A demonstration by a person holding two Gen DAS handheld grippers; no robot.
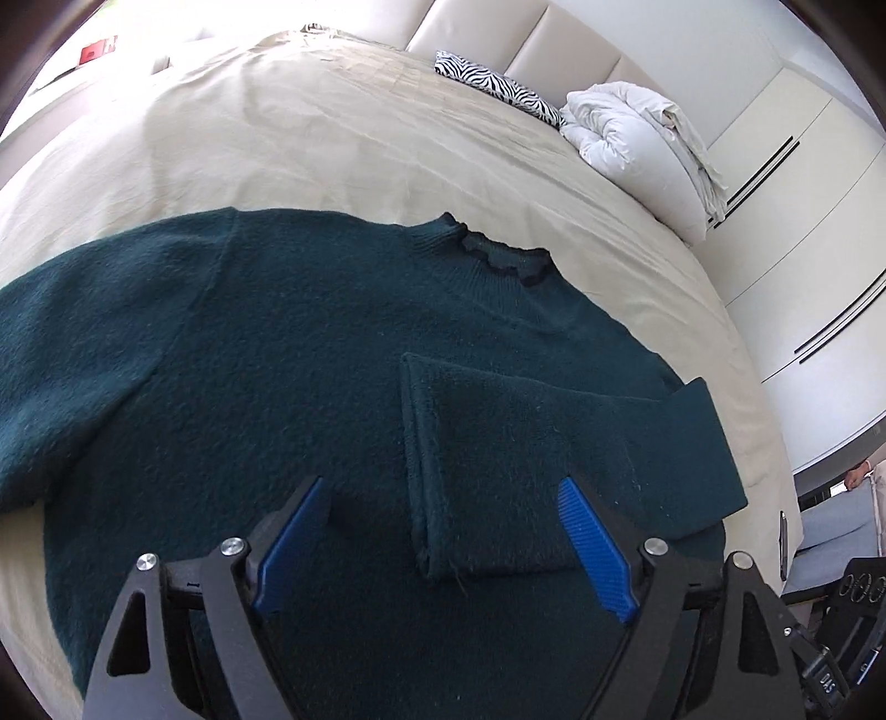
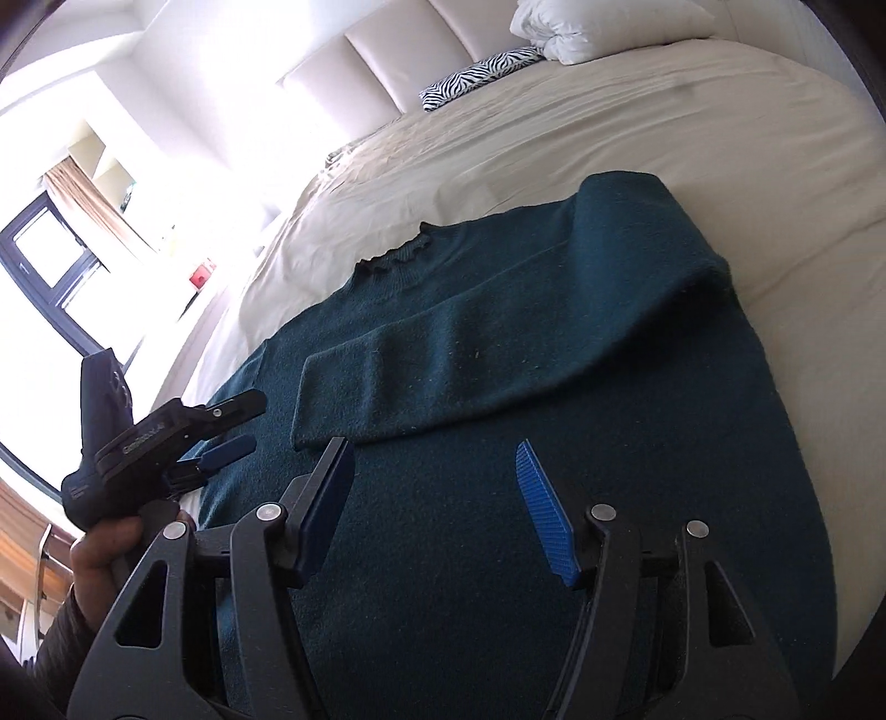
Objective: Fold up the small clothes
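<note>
A dark teal sweater (image 1: 249,343) lies flat on the beige bed (image 1: 332,138), ruffled collar (image 1: 498,255) pointing to the headboard. One sleeve (image 1: 498,443) is folded across the body, its cuff edge near the middle. The other sleeve (image 1: 66,360) spreads out to the left. My left gripper (image 1: 440,483) hovers open over the folded cuff, blue pads apart and not pressing on it. In the right wrist view the sweater (image 2: 498,526) fills the foreground, with the folded sleeve (image 2: 470,360) beyond my right gripper (image 2: 433,445), which is open with nothing between its pads. The left gripper (image 2: 253,422) shows there, held by a hand (image 2: 105,548).
A bunched white duvet (image 1: 637,133) and a zebra-print pillow (image 1: 493,83) lie at the head of the bed by the padded headboard (image 2: 387,50). White wardrobe doors (image 1: 803,221) stand on one side and a bright window (image 2: 44,266) on the other. Bare sheet surrounds the sweater.
</note>
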